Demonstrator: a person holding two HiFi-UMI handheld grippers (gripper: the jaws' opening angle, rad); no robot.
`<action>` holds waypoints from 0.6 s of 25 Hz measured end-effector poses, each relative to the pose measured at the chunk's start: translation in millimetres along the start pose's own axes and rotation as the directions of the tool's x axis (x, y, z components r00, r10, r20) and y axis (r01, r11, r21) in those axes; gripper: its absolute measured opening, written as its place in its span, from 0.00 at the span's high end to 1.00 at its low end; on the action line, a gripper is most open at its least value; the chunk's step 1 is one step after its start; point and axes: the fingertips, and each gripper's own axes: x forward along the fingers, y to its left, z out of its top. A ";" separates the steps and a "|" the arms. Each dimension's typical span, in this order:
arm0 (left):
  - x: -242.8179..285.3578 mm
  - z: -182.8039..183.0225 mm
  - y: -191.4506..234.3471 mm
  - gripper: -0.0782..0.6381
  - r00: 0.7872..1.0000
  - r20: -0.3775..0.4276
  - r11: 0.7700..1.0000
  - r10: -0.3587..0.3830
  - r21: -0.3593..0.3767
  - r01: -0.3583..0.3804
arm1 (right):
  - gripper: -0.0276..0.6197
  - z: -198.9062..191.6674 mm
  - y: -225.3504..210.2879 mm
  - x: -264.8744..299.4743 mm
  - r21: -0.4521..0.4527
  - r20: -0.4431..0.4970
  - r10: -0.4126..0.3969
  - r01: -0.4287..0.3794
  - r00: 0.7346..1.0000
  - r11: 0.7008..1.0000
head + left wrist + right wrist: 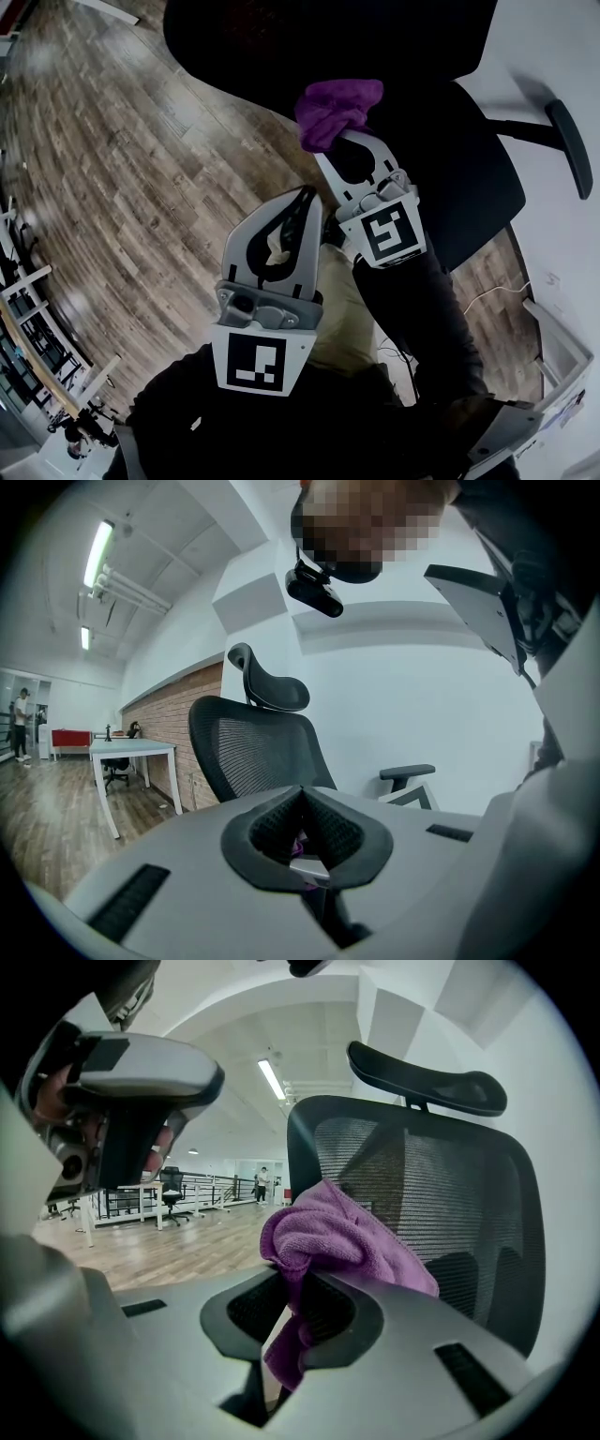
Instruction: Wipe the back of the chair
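Note:
The black mesh office chair (441, 159) fills the top of the head view; its back (427, 1204) and headrest (427, 1084) rise close ahead in the right gripper view. My right gripper (343, 137) is shut on a bunched purple cloth (336, 108), which it holds up against the chair. The cloth (328, 1237) spills over the jaw tips, a short way from the mesh. My left gripper (304, 197) is lower and to the left, shut with nothing in it. It points at the chair back (253, 752) from farther off.
The chair's armrest (567, 145) juts out at the right near a white wall. Wooden floor (122, 169) spreads to the left. A white desk (131, 752) and a distant person (21, 726) show in the left gripper view. A cable (492, 295) lies on the floor.

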 end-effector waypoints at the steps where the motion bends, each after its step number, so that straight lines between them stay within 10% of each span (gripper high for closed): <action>1: 0.2 0.0 -0.1 0.88 1.000 -0.001 1.000 -0.001 0.002 0.001 | 0.89 -1.7 0.6 -1.0 -0.007 -0.002 0.007 -0.007 1.000 1.000; 15: 18.8 0.7 -10.2 0.88 0.999 -0.016 0.999 -0.028 0.017 0.029 | 0.89 -25.4 -19.9 -11.0 0.070 -0.017 0.016 -0.015 1.000 0.997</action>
